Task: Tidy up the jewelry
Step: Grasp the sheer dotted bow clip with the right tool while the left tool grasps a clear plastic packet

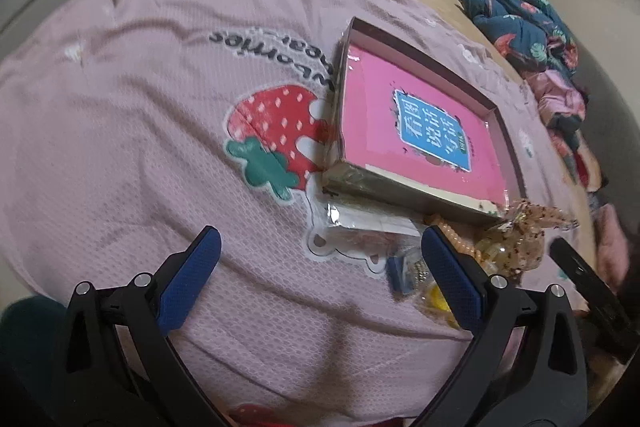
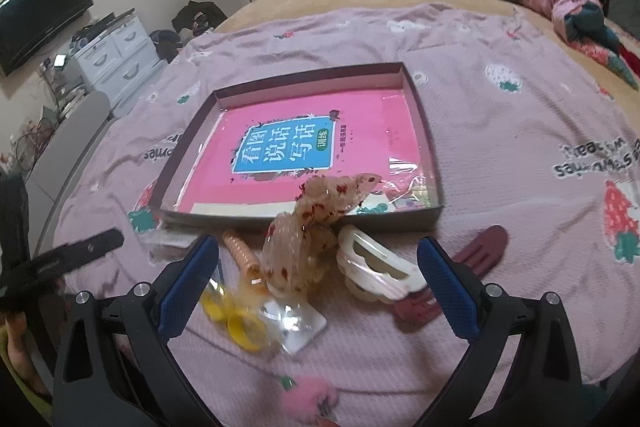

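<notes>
Left gripper: spread wide, empty, above the bed.
Right gripper: released, empty, over the pile.
Scrunchie: leaning on the box front edge; looks soft, light, pinch the bunched fabric.
White claw clip: beside it, probably stiff, slippery.

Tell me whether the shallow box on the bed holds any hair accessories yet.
None visible. The box holds only a pink book; the scrunchie and white claw clip lie in front of it.

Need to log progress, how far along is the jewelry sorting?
Barely started. The shallow box holds only a pink book. Both grippers, left and right, are open and empty. The beige scrunchie, white claw clip and maroon clip remain on the blanket.
</notes>
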A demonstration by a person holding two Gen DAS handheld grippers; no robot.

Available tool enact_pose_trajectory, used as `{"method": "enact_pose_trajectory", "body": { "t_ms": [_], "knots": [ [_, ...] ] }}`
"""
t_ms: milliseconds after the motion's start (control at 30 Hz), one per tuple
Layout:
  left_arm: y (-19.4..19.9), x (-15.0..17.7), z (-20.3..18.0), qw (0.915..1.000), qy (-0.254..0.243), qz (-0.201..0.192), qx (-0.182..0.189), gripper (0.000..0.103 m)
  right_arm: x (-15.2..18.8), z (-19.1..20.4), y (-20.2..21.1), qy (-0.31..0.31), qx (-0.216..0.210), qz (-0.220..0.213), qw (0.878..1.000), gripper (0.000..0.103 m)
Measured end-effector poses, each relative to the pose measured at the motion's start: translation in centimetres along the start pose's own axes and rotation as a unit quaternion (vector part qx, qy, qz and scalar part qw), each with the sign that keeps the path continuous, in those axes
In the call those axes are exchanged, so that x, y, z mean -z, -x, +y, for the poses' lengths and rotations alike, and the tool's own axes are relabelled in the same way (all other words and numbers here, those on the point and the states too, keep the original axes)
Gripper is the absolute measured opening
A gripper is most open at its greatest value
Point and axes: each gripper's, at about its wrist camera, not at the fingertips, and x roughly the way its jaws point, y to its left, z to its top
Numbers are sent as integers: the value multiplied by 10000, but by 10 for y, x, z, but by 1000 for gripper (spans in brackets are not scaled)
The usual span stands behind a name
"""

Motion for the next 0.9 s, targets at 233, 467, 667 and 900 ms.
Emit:
{"method": "enact_pose_trajectory", "body": {
  "t_ms": [233, 467, 667, 900],
  "knots": [
    [-26, 1, 2, 9952, 469, 447, 728, 81, -8, 0, -19, -157, -124, 102, 9997, 86],
    [-48, -4, 5, 9879, 960, 600, 1063, 70, -8, 0, -37, -245, -179, 313, 9990, 58],
    [-55, -5, 5, 9857, 1097, 594, 1134, 30, -2, -7, -41, -394, -294, 251, 9985, 25],
    [-43, -2, 7, 9867, 996, 435, 1211, 20, 2, -14, -21, -381, -370, -61, 9986, 21]
  ]
}}
